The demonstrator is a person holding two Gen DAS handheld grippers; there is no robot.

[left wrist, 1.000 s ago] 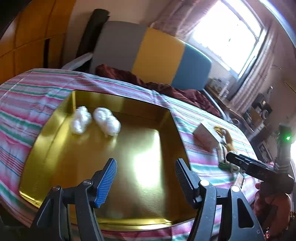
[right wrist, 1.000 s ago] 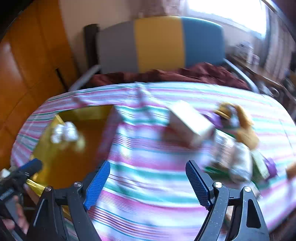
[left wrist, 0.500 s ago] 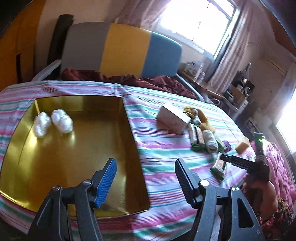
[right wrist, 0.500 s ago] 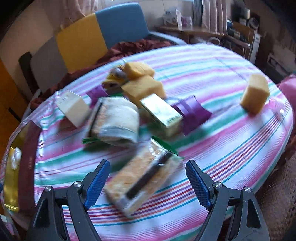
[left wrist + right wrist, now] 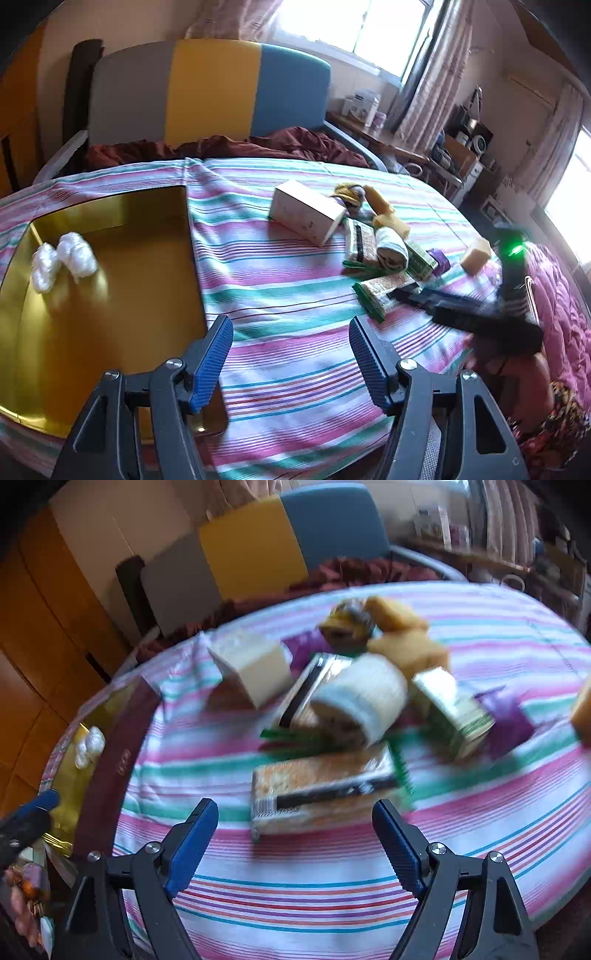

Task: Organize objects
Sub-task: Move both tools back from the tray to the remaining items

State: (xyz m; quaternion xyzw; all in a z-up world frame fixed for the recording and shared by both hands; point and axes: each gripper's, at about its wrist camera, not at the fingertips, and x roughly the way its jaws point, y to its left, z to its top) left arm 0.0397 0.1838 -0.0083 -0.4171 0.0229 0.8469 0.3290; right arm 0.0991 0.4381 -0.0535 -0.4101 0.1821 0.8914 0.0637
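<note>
Bright window (image 5: 369, 22) backlight, fisheye-dark corners, motion blur (right wrist view worst)

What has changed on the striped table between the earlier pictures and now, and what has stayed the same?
Both views swung from the shiny gold tray toward the heap of packets. The right gripper came down toward the flat orange wafer packet; its jaws have just opened a little, with nothing between them. The left gripper stayed open and empty. The two white wrapped bundles stayed in the tray, and nothing was picked up.
</note>
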